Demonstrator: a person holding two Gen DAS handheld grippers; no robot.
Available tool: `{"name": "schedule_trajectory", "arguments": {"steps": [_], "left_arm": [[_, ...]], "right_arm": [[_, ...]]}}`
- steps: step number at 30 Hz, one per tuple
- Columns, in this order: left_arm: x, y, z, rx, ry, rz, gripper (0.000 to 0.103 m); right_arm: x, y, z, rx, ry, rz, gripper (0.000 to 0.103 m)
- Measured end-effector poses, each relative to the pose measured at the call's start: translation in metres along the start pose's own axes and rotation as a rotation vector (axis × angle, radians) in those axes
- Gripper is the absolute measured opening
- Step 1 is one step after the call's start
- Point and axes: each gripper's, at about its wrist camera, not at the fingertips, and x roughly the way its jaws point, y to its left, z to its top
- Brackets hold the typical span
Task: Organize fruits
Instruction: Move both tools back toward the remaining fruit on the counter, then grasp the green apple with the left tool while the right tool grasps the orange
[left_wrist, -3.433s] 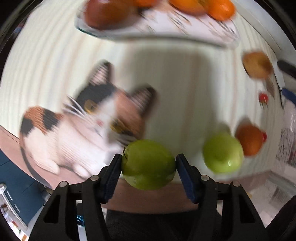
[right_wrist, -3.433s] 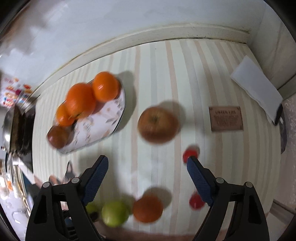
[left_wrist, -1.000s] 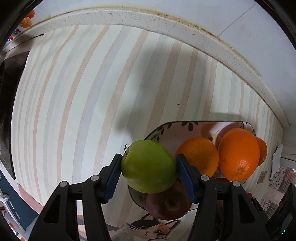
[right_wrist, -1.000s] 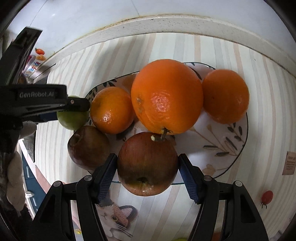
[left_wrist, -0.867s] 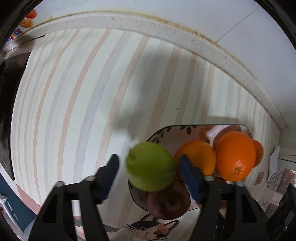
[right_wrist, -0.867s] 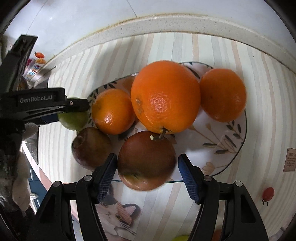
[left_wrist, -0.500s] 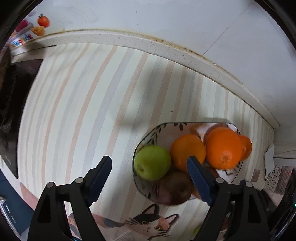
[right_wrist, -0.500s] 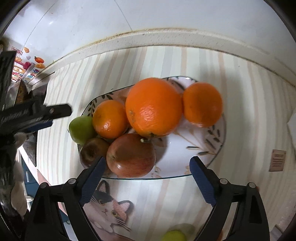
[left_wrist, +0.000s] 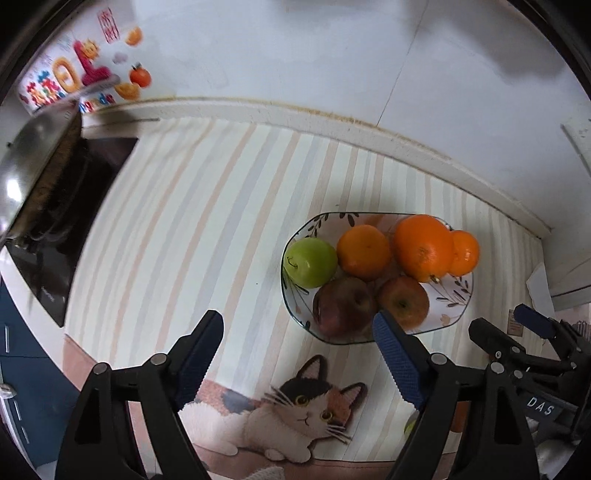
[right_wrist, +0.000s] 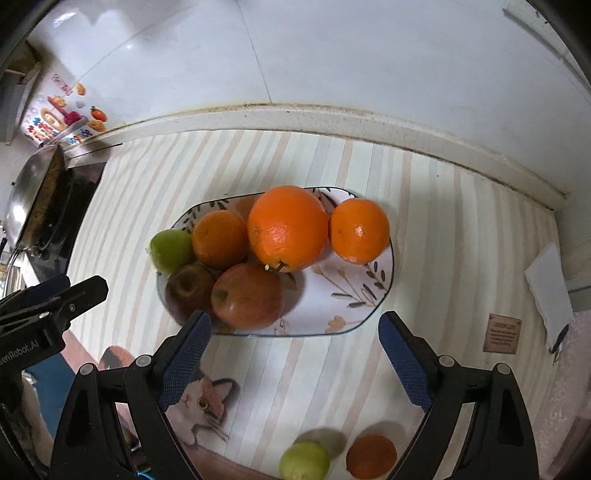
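Note:
A leaf-patterned plate (right_wrist: 343, 291) (left_wrist: 448, 299) on the striped mat holds three oranges (right_wrist: 288, 227), a green apple (left_wrist: 310, 262) (right_wrist: 171, 249) at its left end, a dark red apple (left_wrist: 343, 306) (right_wrist: 188, 288) and a red apple (right_wrist: 247, 295) (left_wrist: 404, 301). My left gripper (left_wrist: 297, 354) hangs open above the mat, nearer than the plate, with nothing between its fingers. My right gripper (right_wrist: 295, 354) is open too, above the plate's near edge, and holds nothing. A loose green apple (right_wrist: 304, 459) and a loose orange (right_wrist: 371, 456) lie on the mat near the front edge.
A wok (right_wrist: 33, 195) sits on a black stove at the left. A white wall runs along the back. The cat picture (left_wrist: 306, 406) is printed on the mat's near side. At the right lie a brown label (right_wrist: 502, 334) and a white paper (right_wrist: 550, 291).
The left gripper let go of the green apple and the right let go of the red apple; both apples now rest on the plate. Both grippers opened and rose away from it.

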Motion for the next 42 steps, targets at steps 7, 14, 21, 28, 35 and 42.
{"name": "schedule_trajectory", "arguments": {"steps": [7, 14, 21, 28, 35, 42], "left_arm": [[-0.043, -0.009, -0.023, 0.022, -0.074, 0.000, 0.083], [-0.082, -0.017, -0.048, 0.028, -0.128, -0.021, 0.083], [-0.115, -0.022, -0.067, 0.040, -0.182, -0.030, 0.083], [-0.129, -0.029, -0.079, 0.052, -0.196, -0.051, 0.083], [-0.101, -0.055, -0.084, 0.088, -0.116, -0.060, 0.083], [-0.009, -0.111, -0.104, 0.197, 0.134, -0.092, 0.083]], "right_arm": [[-0.050, 0.000, -0.021, -0.014, -0.064, 0.018, 0.094], [-0.103, 0.008, -0.045, -0.045, -0.140, 0.028, 0.094], [-0.138, 0.011, -0.066, -0.053, -0.187, 0.035, 0.094], [-0.164, 0.008, -0.082, -0.035, -0.212, 0.072, 0.094], [-0.149, -0.038, -0.090, 0.073, -0.175, 0.085, 0.094], [-0.098, -0.113, -0.103, 0.238, -0.078, 0.089, 0.072]]}}
